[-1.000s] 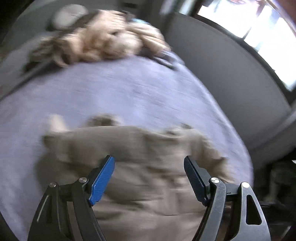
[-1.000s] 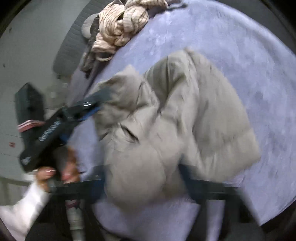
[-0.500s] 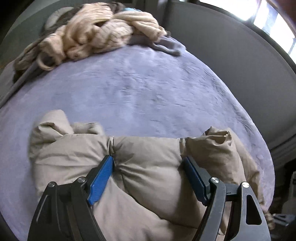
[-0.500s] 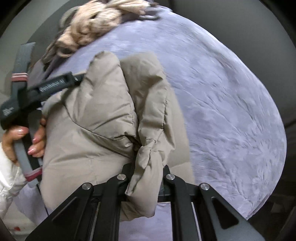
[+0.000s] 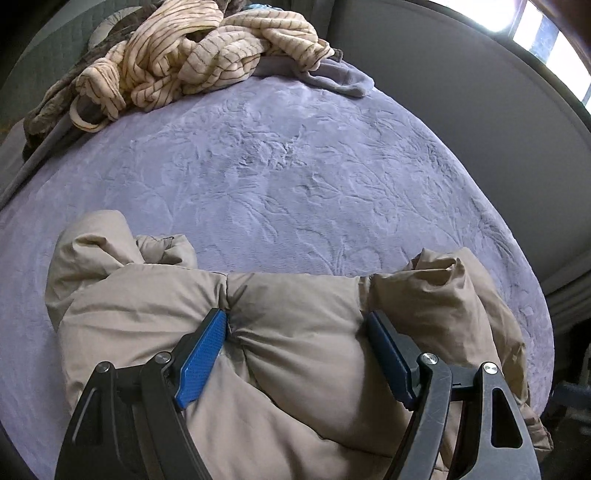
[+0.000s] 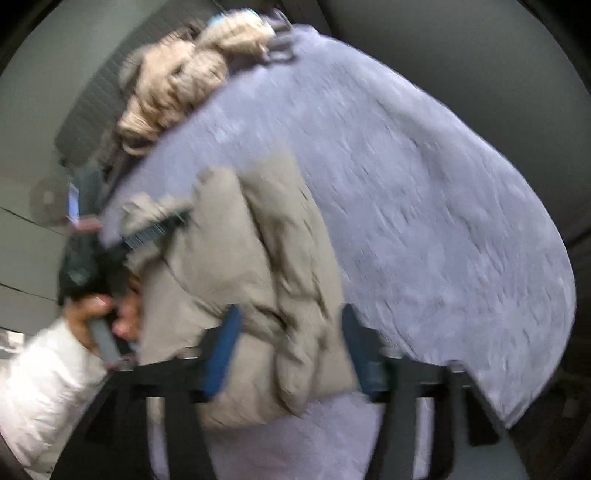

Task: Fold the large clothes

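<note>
Two grippers are being held over a beige padded jacket (image 5: 295, 354) that is lying bunched on a lilac plush bed cover (image 5: 295, 177). On the left gripper (image 5: 297, 332), the jaws are being kept wide apart, and a puffy roll of the jacket is being bracketed between the blue pads (image 5: 201, 363); the left pad is being pressed into a seam crease, while the right one is lying against the fabric's flank, so the padding is being touched on both sides, but a firm clamp cannot be confirmed. On the right gripper (image 6: 291, 347), seen through heavy blur, the jaws are being opened at this moment, and a fold of the jacket (image 6: 251, 295) is lying loosely between them, no longer being pinched. In the right wrist view, the left gripper (image 6: 155, 230) is being held by a hand (image 6: 103, 317) in a white sleeve (image 6: 40, 387) at the jacket's far left edge. The jacket is being kept near the front edge of the bed, with its bulk spread from the left side toward the right corner. At the far end of the cover, a heap of cream striped clothing (image 5: 192, 62) is being left piled up, with a grey garment (image 5: 332, 77) just beside it. Behind the bed, a grey wall (image 5: 461, 92) is being lit by a bright window (image 5: 546, 33) at the upper right.
</note>
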### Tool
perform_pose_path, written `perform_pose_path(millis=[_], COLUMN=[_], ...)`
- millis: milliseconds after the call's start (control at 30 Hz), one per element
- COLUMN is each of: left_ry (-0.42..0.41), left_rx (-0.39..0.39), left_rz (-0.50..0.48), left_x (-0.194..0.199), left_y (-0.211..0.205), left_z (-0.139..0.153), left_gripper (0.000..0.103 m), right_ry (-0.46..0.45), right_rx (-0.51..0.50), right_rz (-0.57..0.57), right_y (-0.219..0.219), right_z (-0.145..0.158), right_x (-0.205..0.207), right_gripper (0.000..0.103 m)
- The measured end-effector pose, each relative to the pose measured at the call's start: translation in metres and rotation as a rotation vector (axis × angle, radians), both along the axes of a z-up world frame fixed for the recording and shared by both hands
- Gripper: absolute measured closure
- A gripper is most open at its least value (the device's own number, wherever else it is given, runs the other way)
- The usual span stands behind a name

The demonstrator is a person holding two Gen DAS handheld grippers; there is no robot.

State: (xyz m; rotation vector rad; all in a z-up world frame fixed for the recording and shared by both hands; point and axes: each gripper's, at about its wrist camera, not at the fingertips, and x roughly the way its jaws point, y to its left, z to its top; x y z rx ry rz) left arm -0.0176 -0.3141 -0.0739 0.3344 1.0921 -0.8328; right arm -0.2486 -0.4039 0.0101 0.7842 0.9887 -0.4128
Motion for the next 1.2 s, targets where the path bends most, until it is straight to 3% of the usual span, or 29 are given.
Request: perform_pose_path(millis=[100, 200, 267, 367, 400, 433, 567, 633, 800, 1000, 1100, 1200], left_ry=[0.000, -0.002, -0.006, 0.003, 0.008, 0.016, 0.063, 0.089, 0.167, 0.197, 0.198, 0.201], left_rx=[0.023, 0.033, 0.034, 0.054, 0.061, 0.072, 0.087, 0.098, 0.116, 0.114, 0.105, 0.090], left_rz=[0.026, 0.051, 0.076, 0.123, 0.140, 0.170, 0.254, 0.285, 0.361, 0.357, 0.343, 0.342], left_x=[-0.001, -0.002, -0.004, -0.010, -0.013, -0.017, -0.033, -0.039, -0.056, -0.073, -0.076, -0.080], left_y=[0.006, 0.023, 0.040, 0.070, 0.079, 0.094, 0.139, 0.153, 0.187, 0.215, 0.228, 0.236], left_z=[0.009, 0.026, 0.037, 0.050, 0.052, 0.054, 0.059, 0.058, 0.048, 0.040, 0.039, 0.040], left_gripper=[0.025, 0.025, 0.025, 0.025, 0.021, 0.000, 0.000, 0.000, 0.000, 0.000, 0.000, 0.000], right_ry=[-0.005, 0.054, 0.105, 0.107, 0.098, 0.084, 0.045, 0.073, 0.225, 0.279, 0.279, 0.283], right_rx=[0.042, 0.064, 0.067, 0.109, 0.125, 0.143, 0.214, 0.220, 0.153, 0.126, 0.093, -0.007], right_rz=[0.040, 0.090, 0.126, 0.151, 0.157, 0.165, 0.245, 0.291, 0.360, 0.306, 0.248, 0.250], right_y=[-0.006, -0.007, -0.001, 0.003, 0.003, 0.003, 0.009, 0.014, 0.032, 0.036, 0.039, 0.055], right_z=[-0.007, -0.027, -0.040, -0.048, -0.048, -0.047, -0.046, -0.049, -0.067, -0.088, -0.077, -0.058], right_x=[0.026, 0.054, 0.061, 0.060, 0.059, 0.058, 0.055, 0.055, 0.048, 0.024, 0.014, 0.013], right_gripper=[0.038, 0.038, 0.038, 0.038, 0.038, 0.038, 0.038, 0.038, 0.052, 0.053, 0.052, 0.050])
